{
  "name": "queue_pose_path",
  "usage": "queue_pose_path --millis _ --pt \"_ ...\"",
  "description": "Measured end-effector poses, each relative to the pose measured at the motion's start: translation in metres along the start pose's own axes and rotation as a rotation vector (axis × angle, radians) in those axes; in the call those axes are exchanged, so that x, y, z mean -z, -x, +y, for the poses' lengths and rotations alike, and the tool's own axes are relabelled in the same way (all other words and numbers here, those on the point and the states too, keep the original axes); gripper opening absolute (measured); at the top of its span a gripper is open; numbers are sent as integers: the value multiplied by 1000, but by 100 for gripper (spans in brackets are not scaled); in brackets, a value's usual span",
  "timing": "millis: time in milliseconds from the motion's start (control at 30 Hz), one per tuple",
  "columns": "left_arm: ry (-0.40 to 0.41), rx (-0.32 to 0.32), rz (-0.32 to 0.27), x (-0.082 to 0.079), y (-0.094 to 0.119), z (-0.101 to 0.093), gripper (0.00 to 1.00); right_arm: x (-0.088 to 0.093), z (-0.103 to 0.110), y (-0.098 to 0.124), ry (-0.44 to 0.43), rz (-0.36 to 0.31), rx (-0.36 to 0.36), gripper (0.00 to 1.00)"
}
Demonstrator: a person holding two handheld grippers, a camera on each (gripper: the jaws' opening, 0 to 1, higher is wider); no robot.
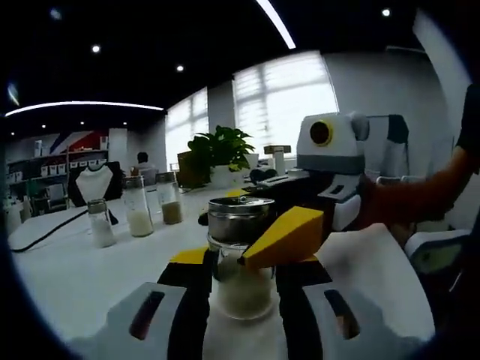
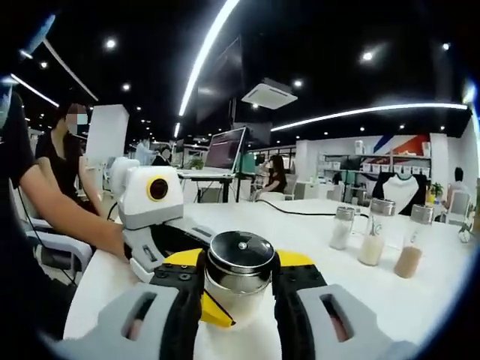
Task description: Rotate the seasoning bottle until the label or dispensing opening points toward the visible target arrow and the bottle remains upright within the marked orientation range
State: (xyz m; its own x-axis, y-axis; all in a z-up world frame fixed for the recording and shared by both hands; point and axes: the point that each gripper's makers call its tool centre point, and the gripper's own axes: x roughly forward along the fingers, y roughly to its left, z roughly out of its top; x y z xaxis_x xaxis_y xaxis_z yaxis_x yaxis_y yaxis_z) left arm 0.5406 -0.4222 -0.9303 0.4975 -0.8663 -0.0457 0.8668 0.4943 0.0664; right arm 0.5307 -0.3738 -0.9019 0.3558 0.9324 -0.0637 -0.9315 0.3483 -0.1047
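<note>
bright windows [image 1: 281, 97] glare, ceiling strip lights [image 2: 206, 52] glow, fisheye edges bend and blur.

- The bottle [image 1: 241, 259] [image 2: 238, 276] is a clear glass jar with a shiny metal cap.
- It holds pale, whitish powder in its lower part.
- It stands upright on the white tabletop [image 1: 67, 270] [image 2: 420, 307].
- No label or dispensing opening can be made out.
</note>
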Motion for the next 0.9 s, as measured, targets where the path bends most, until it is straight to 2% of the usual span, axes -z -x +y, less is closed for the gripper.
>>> queue_pose_path --millis 133,267,367,567,667,733,900 --pt "20 22 -29 -4 -1 3 35 -3 -3 -3 -4 -8 -23 33" --pt "41 57 -52 -7 0 1 35 -5 0 -4 -40 -31 -85 34" --pt "7 98 -48 -7 -1 -1 35 -4 1 -5 -28 -28 -112 34" --pt "-23 127 -18 0 -8 5 35 4 -7 -7 -22 14 -89 34" --pt "7 137 -64 -8 -6 7 35 -4 -12 -7 -69 -31 -71 34" --pt "25 120 -80 -10 -6 11 36 -6 -18 -10 -80 -38 -47 34" --pt "11 13 -57 -6 -10 31 39 -4 -32 -22 -66 -28 27 33"
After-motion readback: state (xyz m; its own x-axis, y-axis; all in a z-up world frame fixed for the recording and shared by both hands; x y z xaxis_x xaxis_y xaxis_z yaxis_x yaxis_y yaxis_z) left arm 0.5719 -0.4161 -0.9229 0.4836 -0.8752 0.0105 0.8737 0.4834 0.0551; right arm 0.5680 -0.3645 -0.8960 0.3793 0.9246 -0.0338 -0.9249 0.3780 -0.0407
